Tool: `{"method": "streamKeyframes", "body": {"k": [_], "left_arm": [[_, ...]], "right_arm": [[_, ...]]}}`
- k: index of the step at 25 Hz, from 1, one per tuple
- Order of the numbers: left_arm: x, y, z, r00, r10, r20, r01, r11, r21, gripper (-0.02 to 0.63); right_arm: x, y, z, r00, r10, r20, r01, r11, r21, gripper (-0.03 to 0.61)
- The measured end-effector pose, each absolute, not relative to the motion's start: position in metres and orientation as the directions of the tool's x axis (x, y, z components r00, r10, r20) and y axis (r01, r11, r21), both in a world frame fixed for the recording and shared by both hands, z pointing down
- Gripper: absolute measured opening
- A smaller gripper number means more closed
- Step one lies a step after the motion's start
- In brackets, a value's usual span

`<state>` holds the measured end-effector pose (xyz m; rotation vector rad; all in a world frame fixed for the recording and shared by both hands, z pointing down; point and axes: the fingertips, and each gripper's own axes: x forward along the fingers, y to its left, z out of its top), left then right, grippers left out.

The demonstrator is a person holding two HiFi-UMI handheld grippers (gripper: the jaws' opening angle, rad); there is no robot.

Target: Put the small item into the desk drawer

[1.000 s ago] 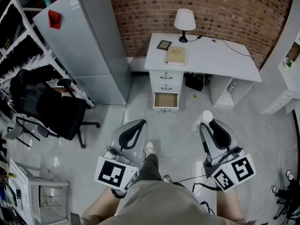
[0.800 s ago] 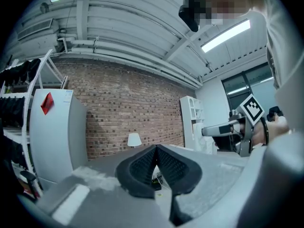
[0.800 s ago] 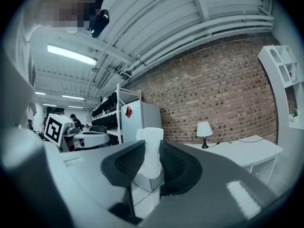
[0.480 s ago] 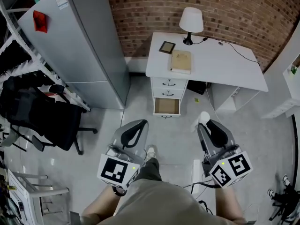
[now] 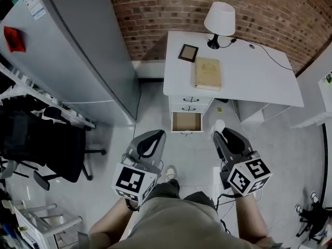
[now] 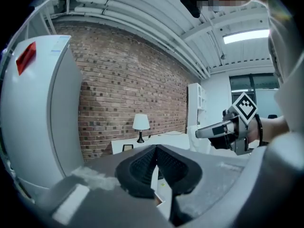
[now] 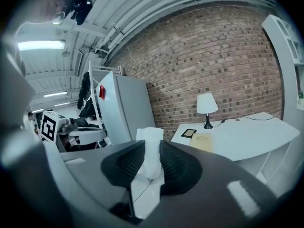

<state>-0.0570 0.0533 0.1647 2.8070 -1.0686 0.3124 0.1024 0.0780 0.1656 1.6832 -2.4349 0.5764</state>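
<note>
A white desk (image 5: 259, 71) stands against the brick wall; its lowest drawer (image 5: 187, 122) is pulled open and looks empty. My right gripper (image 5: 220, 131) is shut on a small white item (image 5: 219, 125) (image 7: 151, 151), held above the floor just right of the open drawer. The item sticks up between the dark pads (image 7: 175, 163). My left gripper (image 5: 154, 138) hangs to the left of the drawer, jaws shut with nothing between them (image 6: 156, 165).
On the desk are a lamp (image 5: 219, 18), a small picture frame (image 5: 188, 52) and a tan book (image 5: 208, 73). A tall grey fridge (image 5: 72, 51) stands left of the desk. A black office chair (image 5: 46, 149) and shelving are at far left. Cables trail on the floor by my feet.
I have walked closer to the desk: desk and drawer loom larger and nearer to both grippers. The right gripper still holds the white item.
</note>
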Motion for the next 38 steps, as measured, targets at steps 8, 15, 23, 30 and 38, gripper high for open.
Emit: {"method": "streamKeyframes", "body": {"k": [8,15,23,30,38], "left_arm": [[-0.059,-0.014,0.224,0.718,-0.62,0.317,-0.673,-0.734,0.09,0.003],[-0.048,-0.057,0.293,0.68,-0.618,0.394,-0.709,-0.691,0.139,0.002],[-0.028,-0.1,0.404,0.617,-0.629,0.472,-0.771,-0.602,0.205,0.002],[-0.013,-0.126,0.518,0.6,-0.594,0.535,-0.791,-0.54,0.287,0.002],[-0.003,-0.156,0.649,0.588,-0.592,0.551,-0.802,-0.515,0.303,0.002]], "right_arm": [[0.107,0.005,0.243,-0.372,-0.819,0.436,-0.916,0.248,-0.316,0.104],[0.114,-0.044,0.333,-0.397,-0.742,0.54,-0.906,0.225,-0.358,0.104],[0.136,-0.091,0.47,-0.435,-0.631,0.643,-0.896,0.232,-0.379,0.104],[0.144,-0.126,0.596,-0.465,-0.541,0.7,-0.885,0.272,-0.378,0.105],[0.146,-0.156,0.737,-0.464,-0.487,0.74,-0.884,0.308,-0.351,0.106]]}}
